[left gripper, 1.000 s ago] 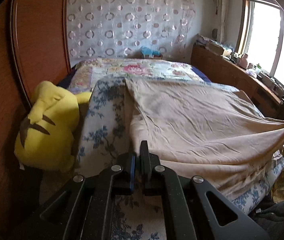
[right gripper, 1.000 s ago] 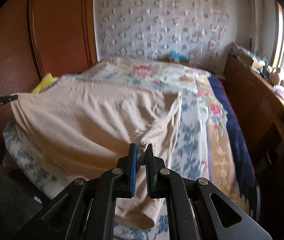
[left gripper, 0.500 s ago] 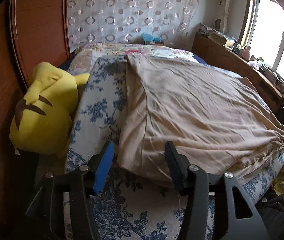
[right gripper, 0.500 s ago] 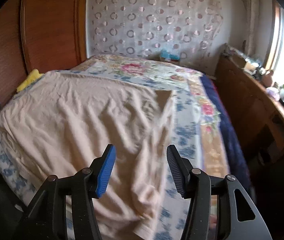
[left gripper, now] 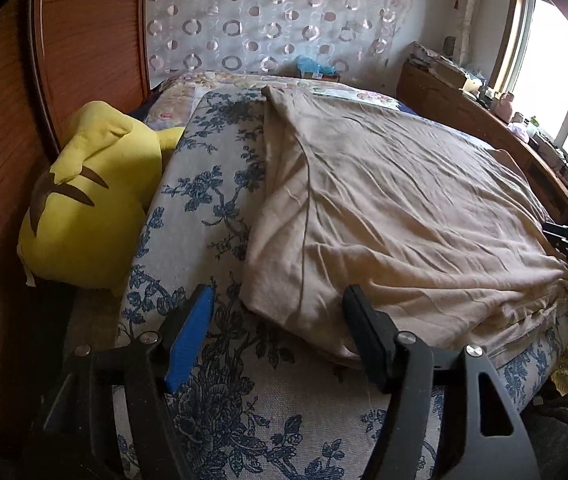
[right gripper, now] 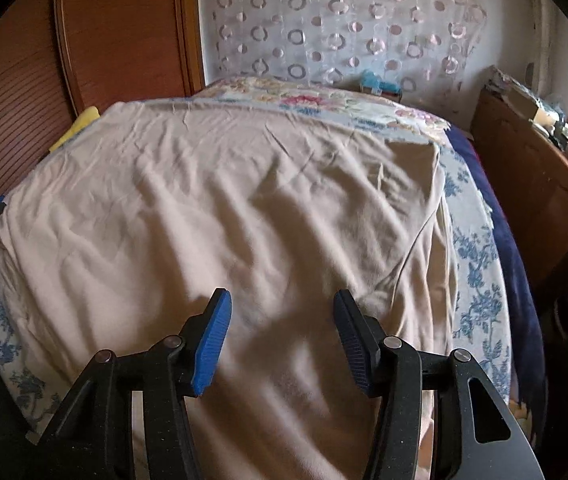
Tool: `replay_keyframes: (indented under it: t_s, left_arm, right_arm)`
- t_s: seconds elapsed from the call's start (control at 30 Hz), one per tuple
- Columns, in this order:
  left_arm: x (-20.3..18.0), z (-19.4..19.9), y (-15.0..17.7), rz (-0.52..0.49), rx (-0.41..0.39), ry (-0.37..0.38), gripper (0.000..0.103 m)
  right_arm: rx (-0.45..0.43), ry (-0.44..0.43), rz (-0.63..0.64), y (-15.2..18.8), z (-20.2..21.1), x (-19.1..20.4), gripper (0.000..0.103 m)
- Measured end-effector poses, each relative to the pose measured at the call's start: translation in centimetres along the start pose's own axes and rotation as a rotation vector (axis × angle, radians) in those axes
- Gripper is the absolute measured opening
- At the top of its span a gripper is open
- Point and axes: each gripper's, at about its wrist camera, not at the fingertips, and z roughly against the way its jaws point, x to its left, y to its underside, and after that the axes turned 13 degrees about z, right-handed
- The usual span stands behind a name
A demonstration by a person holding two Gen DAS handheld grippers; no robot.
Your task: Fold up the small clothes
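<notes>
Beige garment (right gripper: pixel 220 208) spread flat, lightly wrinkled.

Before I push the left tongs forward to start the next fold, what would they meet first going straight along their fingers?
Most likely the near corner of the beige garment, lying flat between the open left tongs on the blue floral bedcover. Depth is hard to judge.

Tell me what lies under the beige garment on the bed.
The beige garment lies spread on a blue floral bedcover, which shows along its left side and near edge. Farther back, a pink floral quilt appears. What lies beneath the garment's middle is covered and cannot be seen.
</notes>
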Motion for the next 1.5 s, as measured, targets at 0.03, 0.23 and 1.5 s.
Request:
replay_keyframes:
  t_s: [0.03, 0.23, 1.5]
  left_arm:
    - [0.0, 0.0, 0.1, 0.001, 0.002, 0.001, 0.068]
    - [-0.2, 0.0, 0.3, 0.0, -0.005, 0.001, 0.068]
    - [-8.3, 5.2, -2.6, -0.062, -0.176, 0.222, 0.009]
  right_arm:
    - [-0.001, 0.001, -0.003, 0.1, -0.3, -0.1, 0.055]
    - [-0.007, 0.016, 0.022, 0.2, 0.0, 0.6, 0.058]
    - [-0.019, 0.015, 0.012, 0.9, 0.2, 0.1, 0.062]
